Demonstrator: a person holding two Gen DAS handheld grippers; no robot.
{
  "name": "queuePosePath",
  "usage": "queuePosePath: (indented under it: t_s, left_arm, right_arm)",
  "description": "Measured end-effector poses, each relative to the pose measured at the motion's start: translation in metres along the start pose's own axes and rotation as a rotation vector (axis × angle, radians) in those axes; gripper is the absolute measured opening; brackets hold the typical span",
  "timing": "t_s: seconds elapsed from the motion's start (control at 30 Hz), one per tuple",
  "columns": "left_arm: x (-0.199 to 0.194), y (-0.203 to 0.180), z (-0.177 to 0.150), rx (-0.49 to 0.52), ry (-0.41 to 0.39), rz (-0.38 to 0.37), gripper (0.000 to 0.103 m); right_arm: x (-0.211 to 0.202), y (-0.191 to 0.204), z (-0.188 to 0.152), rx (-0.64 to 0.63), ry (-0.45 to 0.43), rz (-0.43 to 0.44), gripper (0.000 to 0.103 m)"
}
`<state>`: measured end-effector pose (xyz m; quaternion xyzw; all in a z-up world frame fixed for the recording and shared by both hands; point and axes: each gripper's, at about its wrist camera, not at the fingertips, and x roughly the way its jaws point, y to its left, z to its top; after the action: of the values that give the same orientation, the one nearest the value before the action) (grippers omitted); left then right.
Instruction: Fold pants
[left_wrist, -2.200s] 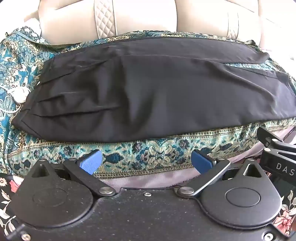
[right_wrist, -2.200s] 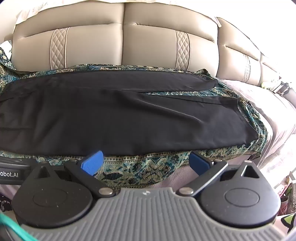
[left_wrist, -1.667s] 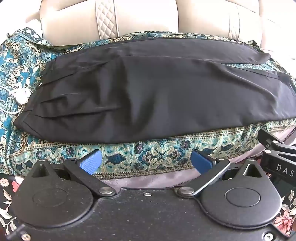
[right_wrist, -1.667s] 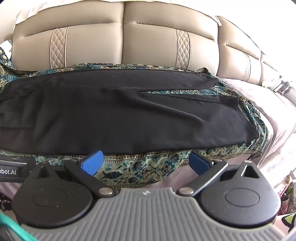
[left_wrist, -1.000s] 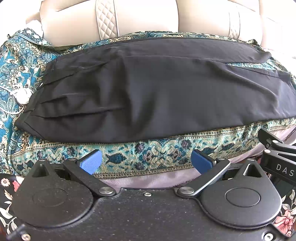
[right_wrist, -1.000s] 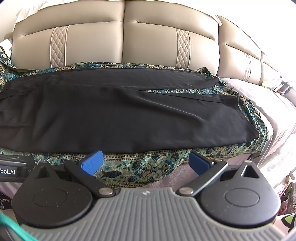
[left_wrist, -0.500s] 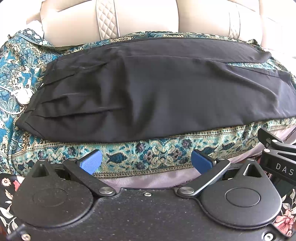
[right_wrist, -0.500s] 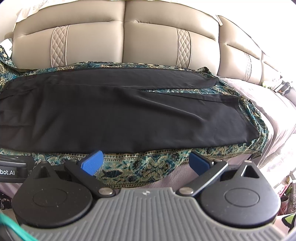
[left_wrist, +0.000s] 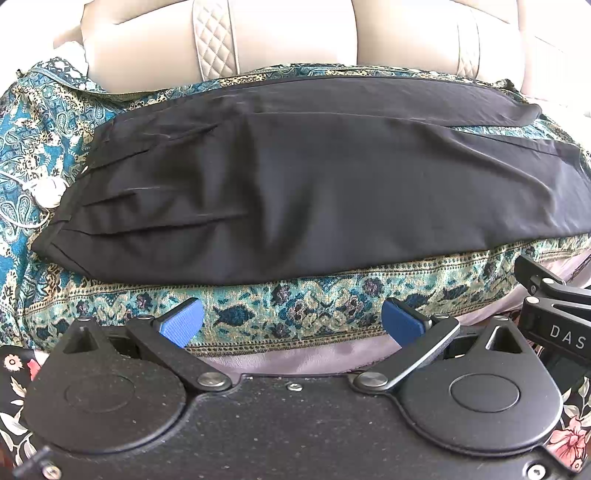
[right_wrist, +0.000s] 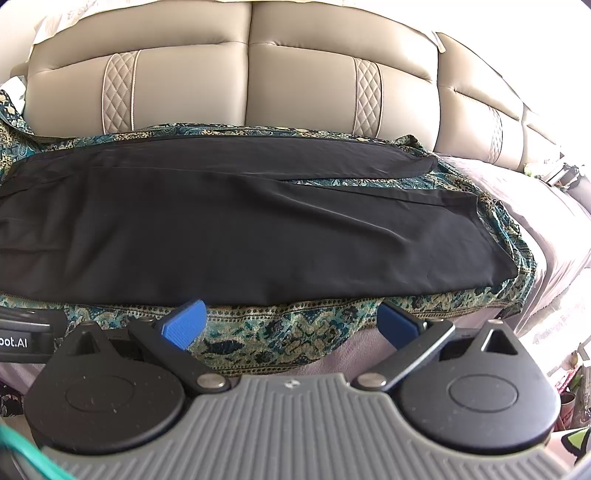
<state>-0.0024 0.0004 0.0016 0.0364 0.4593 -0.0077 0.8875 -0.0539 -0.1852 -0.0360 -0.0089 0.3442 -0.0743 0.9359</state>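
Note:
Black pants (left_wrist: 314, 192) lie flat and lengthwise on a teal patterned cloth (left_wrist: 295, 302), waistband with pleats at the left, legs running right. The right wrist view shows the two legs (right_wrist: 258, 229) split apart toward their hems at the right. My left gripper (left_wrist: 291, 323) hovers open just short of the near edge of the pants, nothing between its blue pads. My right gripper (right_wrist: 291, 321) is open too, in front of the near leg's lower edge, empty.
A beige leather sofa back (right_wrist: 251, 85) rises behind the cloth. A white cord (left_wrist: 40, 192) lies on the cloth left of the waistband. A pale mauve cover (right_wrist: 535, 236) spreads to the right. The other gripper's black body (left_wrist: 554, 317) shows at the right edge.
Almost nothing differs; both grippers have stayed open and only drifted slightly. The pants lie as before.

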Motion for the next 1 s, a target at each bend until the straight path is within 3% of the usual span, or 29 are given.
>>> queuePosePath:
  t_s: [1.0]
  left_arm:
    - [0.0026, 0.0047, 0.0007, -0.008, 0.009, 0.005, 0.103]
  right_arm:
    - [0.0032, 0.0035, -0.0007, -0.023, 0.003, 0.000, 0.103]
